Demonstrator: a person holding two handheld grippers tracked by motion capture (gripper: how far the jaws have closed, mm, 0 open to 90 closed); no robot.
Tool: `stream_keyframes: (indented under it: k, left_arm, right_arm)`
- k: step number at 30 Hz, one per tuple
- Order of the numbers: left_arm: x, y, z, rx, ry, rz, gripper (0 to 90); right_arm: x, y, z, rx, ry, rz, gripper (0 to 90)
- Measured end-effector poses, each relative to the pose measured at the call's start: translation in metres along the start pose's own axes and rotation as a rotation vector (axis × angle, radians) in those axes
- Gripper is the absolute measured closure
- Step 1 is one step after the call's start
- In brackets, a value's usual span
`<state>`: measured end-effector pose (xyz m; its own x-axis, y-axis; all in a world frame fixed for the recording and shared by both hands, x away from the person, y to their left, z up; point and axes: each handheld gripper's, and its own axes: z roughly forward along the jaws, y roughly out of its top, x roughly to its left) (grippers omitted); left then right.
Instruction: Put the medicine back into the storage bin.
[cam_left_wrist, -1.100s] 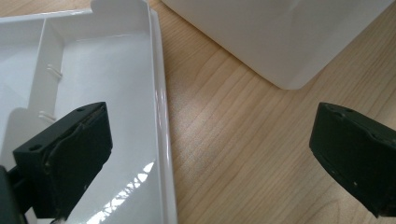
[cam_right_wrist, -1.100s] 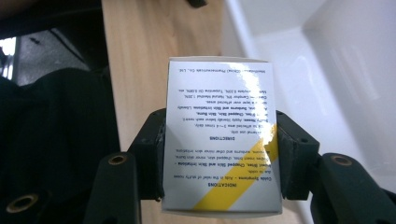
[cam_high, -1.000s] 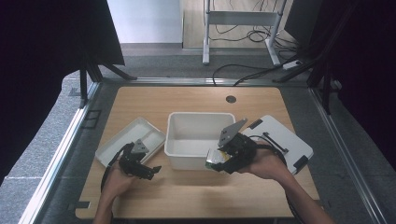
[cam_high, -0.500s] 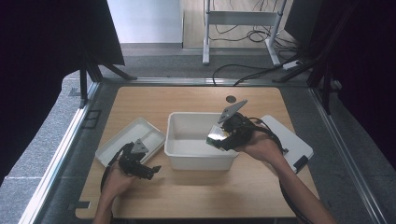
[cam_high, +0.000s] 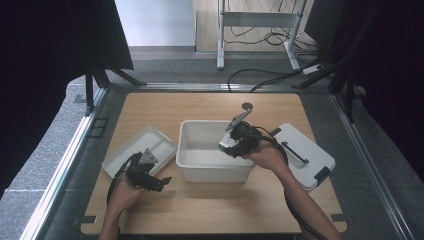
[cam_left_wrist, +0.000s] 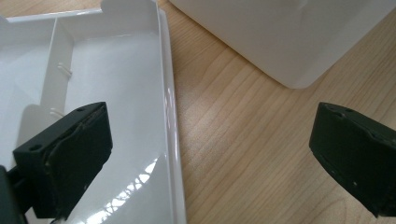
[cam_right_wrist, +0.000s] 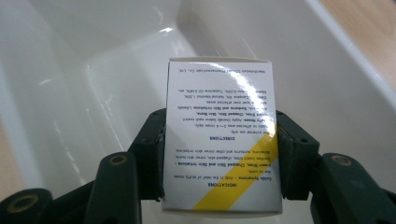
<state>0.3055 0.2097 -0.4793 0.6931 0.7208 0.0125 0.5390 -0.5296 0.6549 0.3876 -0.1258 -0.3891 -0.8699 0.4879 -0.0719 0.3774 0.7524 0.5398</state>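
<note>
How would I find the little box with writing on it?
Find the big white tub in the middle of the wooden table. Over it, the right gripper pinches a small white box. It alone has printed words and a yellow stripe.

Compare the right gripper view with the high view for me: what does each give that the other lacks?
Right gripper view alone: the printed face of the white carton, with a yellow diagonal stripe and small text, clamped between the right tool jaws.

High view alone: the table, the left tool beside the divided tray, the white lid at right, and cables on the floor beyond.

Both: the right tool over the white bin, whose bare floor shows beneath the carton.
</note>
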Motion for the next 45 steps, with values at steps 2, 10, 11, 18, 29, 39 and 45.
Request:
stream_keyframes:
  k: [2, 10, 11, 18, 29, 39, 45]
  left_arm:
    - [0.000, 0.000, 0.000, 0.001, -0.001, 0.000, 0.0]
    - [0.000, 0.000, 0.001, 0.009, 0.000, 0.008, 0.0]
    - [0.000, 0.000, 0.001, 0.007, 0.001, 0.008, 0.0]
    - [0.000, -0.001, 0.000, 0.006, 0.001, 0.001, 0.0]
    - [0.000, 0.000, 0.000, 0.001, 0.003, -0.003, 0.0]
    - [0.000, 0.000, 0.001, 0.005, -0.001, 0.001, 0.0]
    - [0.001, 0.000, -0.001, -0.005, -0.004, -0.009, 0.0]
  right_arm:
    - [0.000, -0.001, 0.003, 0.003, -0.003, 0.000, 45.7]
    - [0.002, -0.005, 0.020, 0.037, -0.009, 0.005, 45.6]
    - [0.002, -0.005, 0.021, 0.039, -0.009, 0.006, 45.5]
    - [0.001, -0.002, 0.021, 0.045, 0.003, 0.027, 33.5]
    - [0.004, 0.005, 0.004, -0.014, 0.014, 0.004, 14.4]
    - [0.008, -0.001, -0.026, -0.089, -0.015, 0.028, 0.0]
    - [0.010, -0.014, -0.038, -0.116, -0.011, 0.037, 0.0]
